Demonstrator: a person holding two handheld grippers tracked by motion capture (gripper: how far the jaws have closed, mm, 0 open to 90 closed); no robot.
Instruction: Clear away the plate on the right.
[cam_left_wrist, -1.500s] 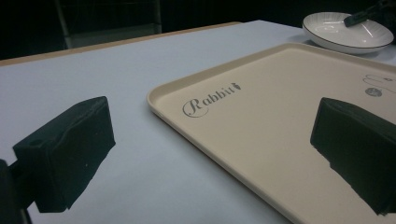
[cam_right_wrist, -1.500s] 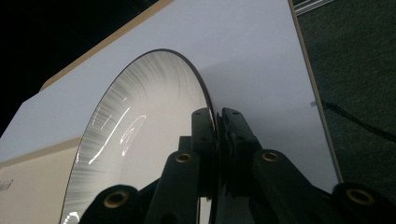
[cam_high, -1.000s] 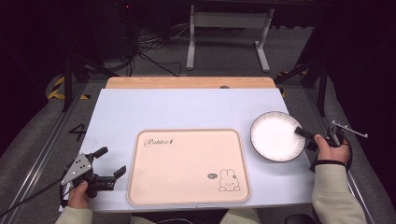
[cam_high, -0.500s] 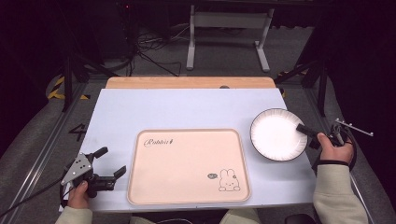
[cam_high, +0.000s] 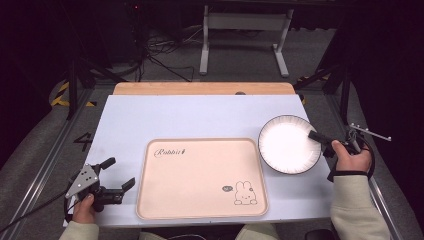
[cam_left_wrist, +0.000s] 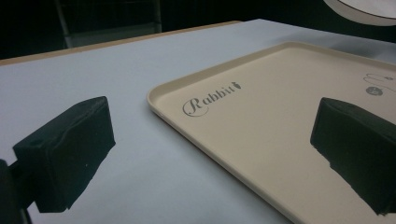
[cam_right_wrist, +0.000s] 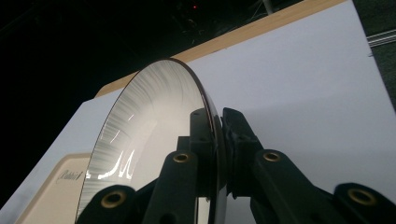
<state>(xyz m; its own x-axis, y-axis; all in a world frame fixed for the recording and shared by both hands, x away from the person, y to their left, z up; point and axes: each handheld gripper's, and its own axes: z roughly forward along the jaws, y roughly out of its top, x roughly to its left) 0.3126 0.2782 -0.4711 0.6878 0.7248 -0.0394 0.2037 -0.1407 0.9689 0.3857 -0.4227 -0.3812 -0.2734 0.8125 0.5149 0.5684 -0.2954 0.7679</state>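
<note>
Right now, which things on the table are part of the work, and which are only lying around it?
Part of the work:
- white plate, its rim pinched in the right gripper jaws
- beige rabbit tray, bare, beside the plate

Lying about:
- left gripper, jaws apart, holding nothing
- cables on the floor
- metal stand

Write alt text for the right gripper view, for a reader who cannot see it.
The right gripper, its two black jaws closed, pinches the dark rim of a round white plate with fine ribbed lines, seen edge-on. Beyond lies the pale blue table top with a wooden strip at its far edge, and a corner of the beige rectangular tray shows at lower left.
</note>
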